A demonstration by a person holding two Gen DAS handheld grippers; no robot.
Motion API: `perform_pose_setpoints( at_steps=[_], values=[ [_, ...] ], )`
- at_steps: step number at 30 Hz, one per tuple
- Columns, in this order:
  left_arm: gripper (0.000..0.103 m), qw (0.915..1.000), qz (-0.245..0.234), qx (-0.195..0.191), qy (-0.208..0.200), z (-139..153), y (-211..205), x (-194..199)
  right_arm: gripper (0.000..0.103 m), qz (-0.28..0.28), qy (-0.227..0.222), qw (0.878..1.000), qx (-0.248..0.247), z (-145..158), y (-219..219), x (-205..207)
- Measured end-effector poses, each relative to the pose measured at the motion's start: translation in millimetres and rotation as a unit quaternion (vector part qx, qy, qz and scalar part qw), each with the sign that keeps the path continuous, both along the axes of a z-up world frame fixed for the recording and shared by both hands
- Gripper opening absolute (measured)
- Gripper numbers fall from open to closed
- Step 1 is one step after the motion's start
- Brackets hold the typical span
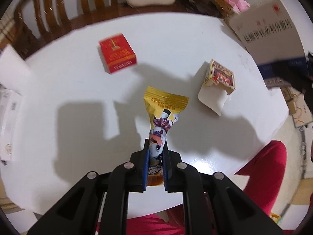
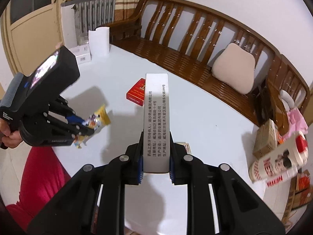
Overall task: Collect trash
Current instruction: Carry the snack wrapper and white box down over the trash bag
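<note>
Left gripper grasping snack wrapper; right gripper grasping my medicine box. Both lifted off bench for disposal, I judge.

A white round worktop is seen in the middle of the room, and everything else is placed around it. Right behind it, a long wooden bench with a slatted back is set against a plain white wall. A beige cushion is propped on the bench seat, off to the worktop's far right. Past the worktop's far left corner, a grey radiator is tucked beside a cream door. Cardboard boxes are piled off the worktop's right edge. Hard shadows are thrown on the worktop, so the light is coming from above.
</note>
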State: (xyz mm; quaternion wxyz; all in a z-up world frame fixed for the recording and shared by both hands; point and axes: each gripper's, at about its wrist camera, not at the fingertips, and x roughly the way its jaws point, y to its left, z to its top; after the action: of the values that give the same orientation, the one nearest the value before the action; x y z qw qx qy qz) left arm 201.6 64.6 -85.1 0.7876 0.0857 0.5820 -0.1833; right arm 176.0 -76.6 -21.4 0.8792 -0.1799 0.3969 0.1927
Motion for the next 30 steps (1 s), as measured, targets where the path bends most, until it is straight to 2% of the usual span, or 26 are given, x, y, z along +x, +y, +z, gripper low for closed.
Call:
perform_pose_setpoints(
  at_steps=[2,3,5,9,21,30],
  values=[
    [0.012,0.9998,0.008,-0.006,-0.016,10.1,-2.1,-21.5,0.020,-0.009,-0.002,1.000,0.009,1.8,-1.6,-13.9],
    [0.012,0.9997,0.009,-0.006,-0.022,15.9,-8.0,-19.2,0.020,-0.013,-0.003,1.000,0.011,2.9,-3.8,-20.8],
    [0.012,0.9990,0.007,0.003,-0.044,23.9,-14.5,-34.3,0.020,-0.017,-0.004,1.000,0.014,3.5,-4.8,-35.4],
    [0.012,0.9983,-0.010,0.002,-0.057,33.0,-24.6,-63.7,0.020,-0.028,0.000,0.999,0.020,3.2,-11.3,-59.9],
    [0.012,0.9958,-0.035,-0.007,-0.084,33.0,-48.1,-128.3,0.020,-0.049,-0.012,0.998,0.035,9.8,-25.2,-123.3],
    [0.012,0.9960,-0.049,-0.012,-0.073,13.9,-59.2,-164.5,0.020,-0.059,-0.002,0.997,0.047,-6.1,-29.4,-164.6]
  ],
)
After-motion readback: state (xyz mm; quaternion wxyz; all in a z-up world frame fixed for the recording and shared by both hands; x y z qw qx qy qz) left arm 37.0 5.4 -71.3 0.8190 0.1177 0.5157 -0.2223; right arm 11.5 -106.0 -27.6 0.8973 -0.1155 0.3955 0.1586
